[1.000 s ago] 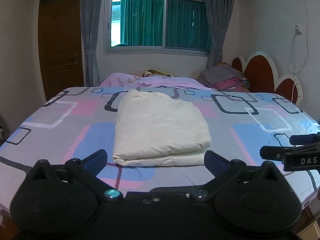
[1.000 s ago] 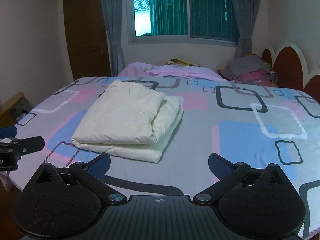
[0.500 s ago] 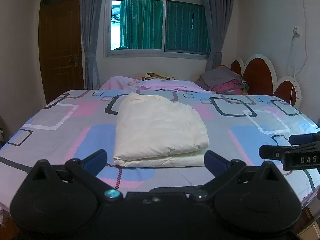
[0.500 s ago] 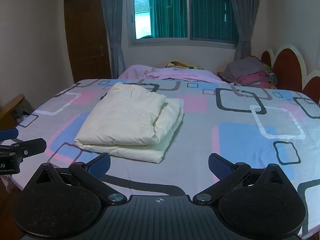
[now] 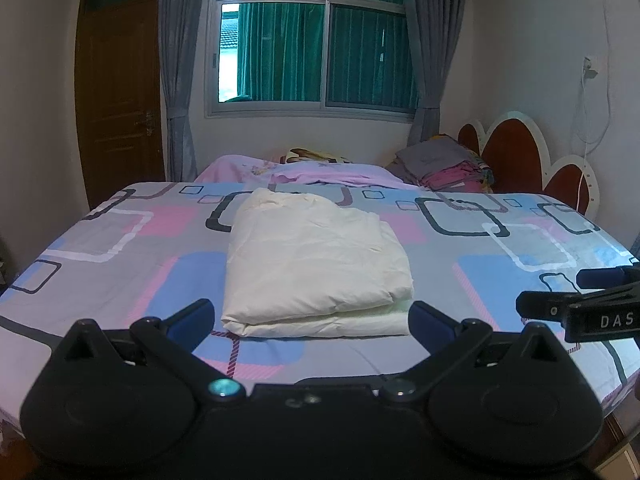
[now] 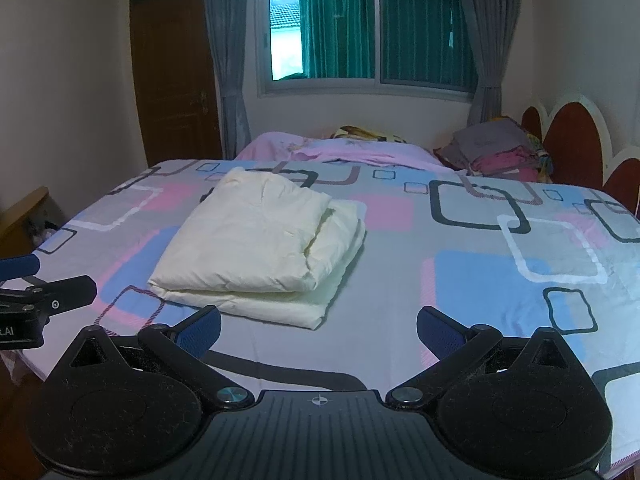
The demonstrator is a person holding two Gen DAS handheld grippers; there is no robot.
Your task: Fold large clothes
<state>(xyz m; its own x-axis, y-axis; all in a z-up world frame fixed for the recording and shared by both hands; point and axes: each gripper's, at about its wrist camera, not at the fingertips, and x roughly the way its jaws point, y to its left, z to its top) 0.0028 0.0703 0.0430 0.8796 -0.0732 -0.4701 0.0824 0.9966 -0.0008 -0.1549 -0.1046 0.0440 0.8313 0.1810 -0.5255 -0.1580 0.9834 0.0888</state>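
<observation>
1. Two tongs, left tongs (image 5: 310, 318) and right tongs (image 6: 318, 326), hang wide open and empty, short of the bed's near edge.
2. Cream garment (image 5: 312, 264) lies folded into a thick rectangle on the patterned bed (image 5: 500, 280), at 12 o'clock from the left tongs and 11 o'clock from the right.
3. Nothing is gripped, likely because the fold looks finished.
4. Folded clothes (image 6: 496, 152) are stacked at 1 o'clock, near the headboard.
</observation>
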